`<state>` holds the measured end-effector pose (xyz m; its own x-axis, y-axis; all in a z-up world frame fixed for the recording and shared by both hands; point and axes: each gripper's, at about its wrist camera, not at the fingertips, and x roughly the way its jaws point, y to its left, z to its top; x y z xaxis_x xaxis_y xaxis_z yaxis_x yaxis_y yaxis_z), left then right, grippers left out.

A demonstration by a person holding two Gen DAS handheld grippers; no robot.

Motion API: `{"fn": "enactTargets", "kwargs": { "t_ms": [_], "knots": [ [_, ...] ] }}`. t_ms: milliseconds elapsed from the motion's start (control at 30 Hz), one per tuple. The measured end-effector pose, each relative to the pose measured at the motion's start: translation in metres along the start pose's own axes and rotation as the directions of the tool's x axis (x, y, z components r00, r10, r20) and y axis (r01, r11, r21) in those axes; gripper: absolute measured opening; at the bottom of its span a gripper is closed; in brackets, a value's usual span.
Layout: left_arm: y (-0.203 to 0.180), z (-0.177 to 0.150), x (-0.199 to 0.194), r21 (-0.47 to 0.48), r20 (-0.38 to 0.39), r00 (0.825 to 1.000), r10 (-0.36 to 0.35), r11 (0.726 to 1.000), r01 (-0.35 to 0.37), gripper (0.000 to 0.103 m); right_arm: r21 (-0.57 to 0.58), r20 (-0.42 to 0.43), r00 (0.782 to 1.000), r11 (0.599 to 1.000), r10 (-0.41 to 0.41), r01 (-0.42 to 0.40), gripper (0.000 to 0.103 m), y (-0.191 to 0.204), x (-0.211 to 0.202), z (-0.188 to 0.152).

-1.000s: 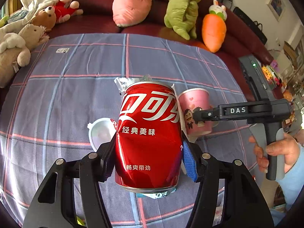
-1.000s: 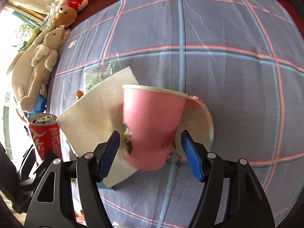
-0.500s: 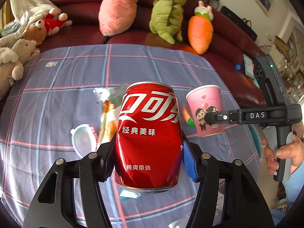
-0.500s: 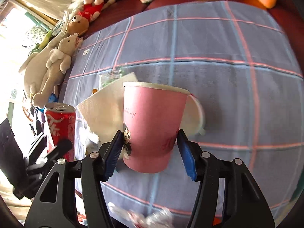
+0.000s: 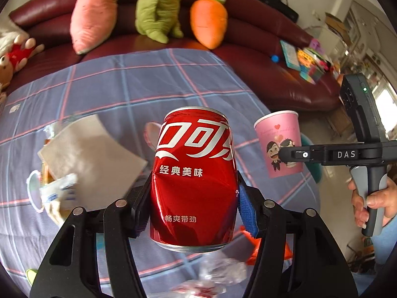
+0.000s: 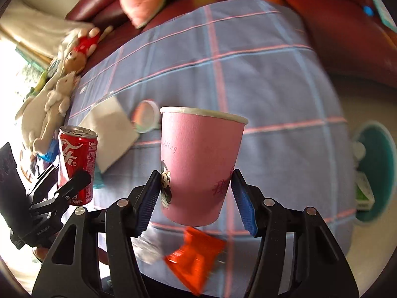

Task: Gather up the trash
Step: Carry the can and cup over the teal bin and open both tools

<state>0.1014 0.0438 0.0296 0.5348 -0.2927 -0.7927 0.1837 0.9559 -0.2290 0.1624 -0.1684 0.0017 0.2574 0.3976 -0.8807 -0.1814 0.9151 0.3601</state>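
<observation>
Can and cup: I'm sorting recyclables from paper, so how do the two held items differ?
The can is red metal, dented in its side; the cup is pink paper with cartoon figures and keeps its shape. The can's top is closed apart from its opened tab; the cup's mouth is fully open. The can sits in the left gripper, the cup in the right gripper. Both are held upright, clear of the cloth.

A dark red sofa (image 5: 273,74) stands behind the surface (image 5: 139,84), which has a blue checked cloth. Soft toys sit on the sofa: pink (image 5: 93,12), green (image 5: 156,7), and an orange carrot (image 5: 209,22). Bright light comes from the window (image 6: 10,74)
</observation>
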Motion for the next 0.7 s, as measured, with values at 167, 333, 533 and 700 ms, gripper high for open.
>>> {"fn": "enactTargets", "kwargs": {
  "t_ms": [167,333,533,700],
  "knots": [
    [-0.045,0.003,0.019,0.06,-0.027,0.999,-0.024,0.998,0.026,0.06,0.087,0.048,0.999,0.996,-0.013,0.009,0.056,-0.06,-0.027,-0.019],
    [-0.1,0.012,0.043,0.129,-0.065,0.996,-0.062,0.989,0.07,0.06,0.163,0.122,0.992,0.987,-0.028,0.008,0.056,-0.118,-0.062,-0.038],
    [-0.169,0.023,0.079,0.217,-0.124,0.986,-0.111,0.967,0.136,0.061,0.274,0.224,0.967,0.96,-0.123,0.059,0.056,-0.194,-0.108,-0.064],
    [-0.22,0.028,0.108,0.283,-0.169,0.979,-0.111,0.946,0.156,0.061,0.356,0.243,0.952,0.93,-0.186,0.091,0.056,-0.25,-0.125,-0.086]
  ]
}}
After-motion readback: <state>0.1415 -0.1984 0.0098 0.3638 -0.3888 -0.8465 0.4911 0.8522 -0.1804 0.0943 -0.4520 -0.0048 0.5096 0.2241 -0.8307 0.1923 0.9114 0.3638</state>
